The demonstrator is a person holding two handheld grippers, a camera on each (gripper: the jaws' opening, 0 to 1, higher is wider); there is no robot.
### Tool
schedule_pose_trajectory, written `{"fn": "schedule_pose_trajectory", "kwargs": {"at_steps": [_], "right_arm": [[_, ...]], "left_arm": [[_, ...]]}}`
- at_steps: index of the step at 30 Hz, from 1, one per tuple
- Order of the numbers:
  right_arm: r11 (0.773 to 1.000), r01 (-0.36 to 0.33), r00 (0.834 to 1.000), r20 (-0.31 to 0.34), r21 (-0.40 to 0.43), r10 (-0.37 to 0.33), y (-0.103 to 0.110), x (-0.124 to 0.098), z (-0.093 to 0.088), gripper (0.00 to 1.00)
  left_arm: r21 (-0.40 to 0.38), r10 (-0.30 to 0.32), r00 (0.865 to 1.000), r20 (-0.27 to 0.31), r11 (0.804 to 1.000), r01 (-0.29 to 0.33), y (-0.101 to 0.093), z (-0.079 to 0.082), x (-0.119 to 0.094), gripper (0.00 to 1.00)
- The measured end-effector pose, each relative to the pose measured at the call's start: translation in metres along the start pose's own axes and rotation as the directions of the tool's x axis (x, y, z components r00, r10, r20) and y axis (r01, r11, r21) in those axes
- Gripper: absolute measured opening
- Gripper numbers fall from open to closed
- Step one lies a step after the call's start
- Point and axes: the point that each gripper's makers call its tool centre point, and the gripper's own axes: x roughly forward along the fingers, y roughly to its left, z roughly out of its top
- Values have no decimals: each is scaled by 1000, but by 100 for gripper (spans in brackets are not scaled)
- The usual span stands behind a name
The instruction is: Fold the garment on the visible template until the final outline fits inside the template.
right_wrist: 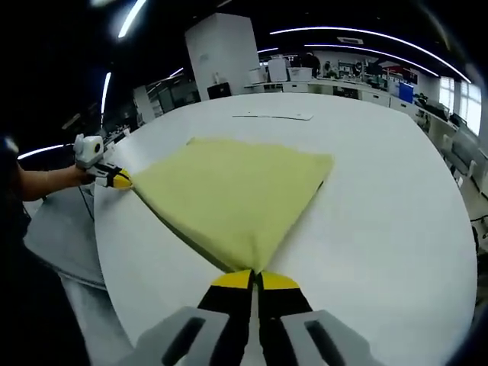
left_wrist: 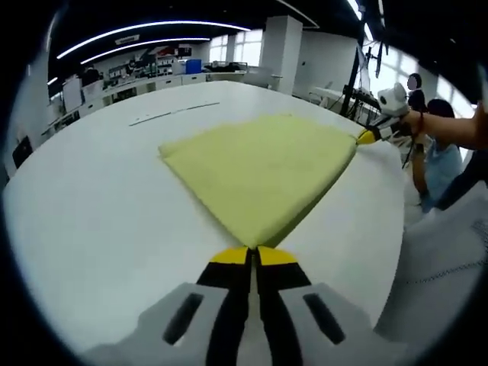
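The white table (left_wrist: 91,221) carries the whole scene, and its broad bare surface gives room for the cloth to be spread flat. In the right gripper view the same table (right_wrist: 381,198) runs out toward a room of shelves and desks. No template outline can be made out on the tabletop in either view, so fit against it cannot be judged.

The yellow garment (left_wrist: 259,171) lies on the table, already folded into a flat, thick-edged shape with several layers visible along its near edges. It is seen as a 4-cornered panel (right_wrist: 236,191) in the right gripper view. It is held at 2 neighbouring corners, 1 by each tool, probably so that one edge can be kept taut and carried over as a straight line for the next fold.

The left gripper (left_wrist: 253,255) has its yellow-tipped jaws pressed together on the near corner of the garment. From the right gripper view this same tool (right_wrist: 114,180) is seen at the far left corner, held by a person's hand (right_wrist: 57,181).

The right gripper (right_wrist: 255,279) is likewise clamped on the corner nearest its camera, jaws closed with cloth between them. In the left gripper view it (left_wrist: 371,136) appears at the right-hand corner, with the person's forearm (left_wrist: 450,126) behind it.

A thin pale strip (right_wrist: 273,116) lies on the table beyond the garment, well apart from it.
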Motion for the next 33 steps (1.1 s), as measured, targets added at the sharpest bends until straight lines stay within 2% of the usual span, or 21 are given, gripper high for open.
{"fn": "schedule_pose_trajectory", "kwargs": {"at_steps": [2,4,7,10,13,16,20,25,33], "right_arm": [[1000,6,1000,1,-4,-6,0,1,-1,1],[1000,5,1000,9,1,-5,1,1,1,8],[1000,3,1000,22,-2,-3,4,2,3,20],[1000,4,999,40,-12,-3,5,4,7,37],[1000,7,999,51,-25,-6,8,4,12,51],[1000,-2,998,57,-22,3,11,3,16,59],[1000,-5,998,70,-31,7,17,1,23,68],[999,-19,996,86,-26,21,28,-5,33,80],[999,-38,989,139,-35,43,52,-26,58,91]], "left_arm": [[-6,1,1000,4,1000,-1,0,-1,-1,0],[-22,9,1000,12,1000,-8,1,-1,-1,4],[-34,42,999,27,999,-41,5,1,-3,21],[-70,68,996,53,995,-64,9,5,-5,34],[-103,81,994,69,992,-74,12,9,-8,40],[-132,102,989,110,987,-87,15,20,-15,47],[-133,109,984,141,987,-91,14,32,-19,59],[-163,102,986,132,983,-80,6,40,-25,68],[-147,112,983,149,985,-90,-7,51,-42,80]]}}
